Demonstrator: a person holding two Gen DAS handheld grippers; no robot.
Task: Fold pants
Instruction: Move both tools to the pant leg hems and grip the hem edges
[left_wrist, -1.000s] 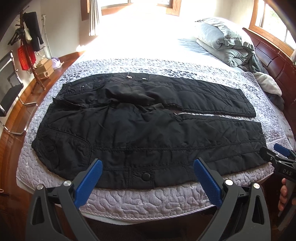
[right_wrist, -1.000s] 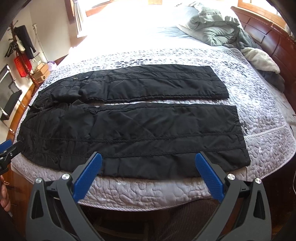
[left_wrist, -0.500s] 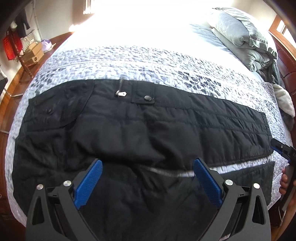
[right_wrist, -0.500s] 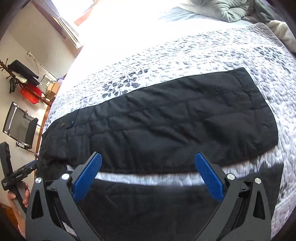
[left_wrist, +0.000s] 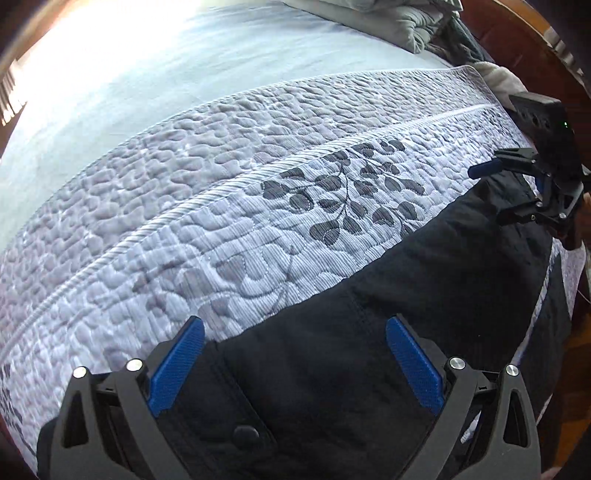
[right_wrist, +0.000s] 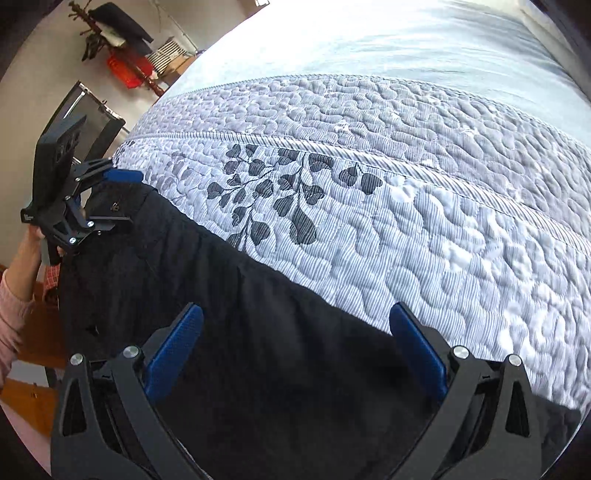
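Pants: we see black pants (left_wrist: 369, 332) of quilted, matte padded cloth with stitched seams, lying flat on the bed — in the right wrist view (right_wrist: 258, 350) they fill the lower left.
Long axis: in the left wrist view the far edge runs from lower left up to the right; in the right wrist view it runs from upper left down to the right, so the garment lies lengthwise between our two tongs.
Snap: a round black snap button (left_wrist: 245, 432) sits on a tab near the left tongs.
Left tongs: the left tongs (left_wrist: 295, 363) are spread wide, blue ribbed pads on black frames, over the far edge of the cloth; we cannot tell whether the tips touch it. From the other side they (right_wrist: 105, 197) show at the garment's far left end, still apart.
Right tongs: the right tongs (right_wrist: 295, 350) are likewise spread, hanging over the black cloth with nothing pinched; in the left wrist view they (left_wrist: 491, 194) stand at the far right end, parted.
Quilt: a white-grey quilt (left_wrist: 221, 177) with pebbled stitching, a corded ribbed band and a dark leaf-sprig print (right_wrist: 280, 192) just beyond the pants.
Bedding: smooth pale blue sheet (left_wrist: 166, 66) beyond the quilt; rumpled grey bedding (left_wrist: 399, 18) at the headboard end.
Room: a dark folding chair (right_wrist: 88, 118) and a coat rack (right_wrist: 114, 37) stand beside the bed.
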